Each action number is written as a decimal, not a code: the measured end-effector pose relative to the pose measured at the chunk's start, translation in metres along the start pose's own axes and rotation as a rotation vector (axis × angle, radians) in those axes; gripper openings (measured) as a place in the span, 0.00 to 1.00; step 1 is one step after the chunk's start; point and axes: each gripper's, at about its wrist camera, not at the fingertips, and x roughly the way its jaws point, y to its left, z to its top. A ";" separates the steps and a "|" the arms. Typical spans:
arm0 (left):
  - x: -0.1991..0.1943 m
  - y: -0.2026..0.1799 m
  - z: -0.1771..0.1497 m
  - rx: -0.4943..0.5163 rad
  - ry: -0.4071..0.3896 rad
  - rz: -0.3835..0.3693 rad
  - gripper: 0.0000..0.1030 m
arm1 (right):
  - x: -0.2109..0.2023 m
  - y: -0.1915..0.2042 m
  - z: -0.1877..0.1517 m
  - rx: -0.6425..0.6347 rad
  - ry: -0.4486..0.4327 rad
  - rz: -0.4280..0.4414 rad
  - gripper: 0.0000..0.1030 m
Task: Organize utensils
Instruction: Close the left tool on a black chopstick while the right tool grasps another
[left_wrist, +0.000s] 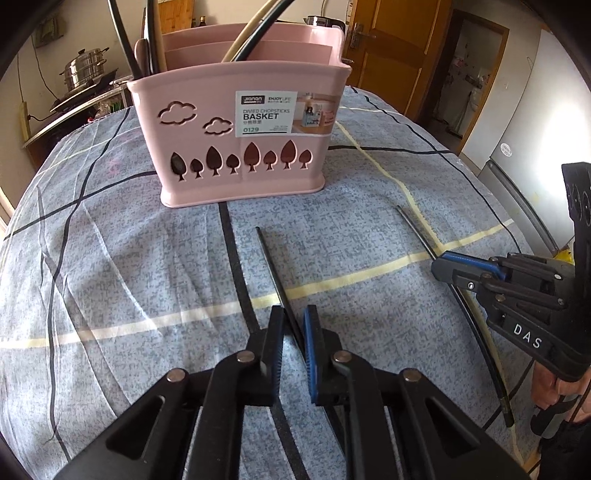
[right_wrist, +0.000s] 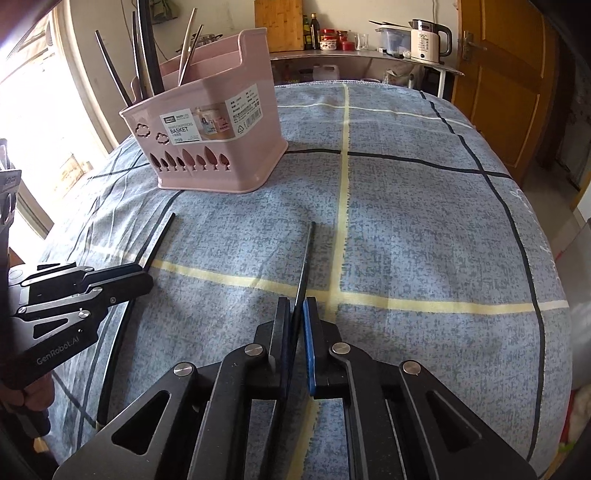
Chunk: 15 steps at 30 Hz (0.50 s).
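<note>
Left gripper (left_wrist: 293, 321) clamped on black chopstick (left_wrist: 271, 269); right gripper (right_wrist: 297, 317) clamped on second chopstick (right_wrist: 306, 258); both sticks lie on checked cloth (right_wrist: 424, 229), rear ends hidden under fingers; pink basket (left_wrist: 236, 147) beyond, utensil tops cut off; kettle (right_wrist: 428, 40) clear only in right view.

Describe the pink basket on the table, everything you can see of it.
The pink basket looks like glossy moulded plastic, with rounded corners and a flared base. Its front wall has cut-out clouds above a row of cut-out trees, plus a white label reading BASKET. Inner walls divide it into compartments, and the back wall rises higher than the front. It stands upright on the checked blue-grey cloth, apart from both grippers. Several long utensils stand in it, leaning out over the rim, most in the left-end compartment.
</note>
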 end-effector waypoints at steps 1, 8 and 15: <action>0.000 0.002 0.001 -0.011 0.006 -0.011 0.10 | -0.002 0.002 0.000 -0.004 -0.005 0.006 0.06; -0.024 0.015 0.017 -0.022 -0.031 -0.059 0.05 | -0.027 0.011 0.010 -0.027 -0.082 0.045 0.05; -0.071 0.018 0.033 0.006 -0.129 -0.080 0.05 | -0.067 0.018 0.028 -0.043 -0.191 0.069 0.05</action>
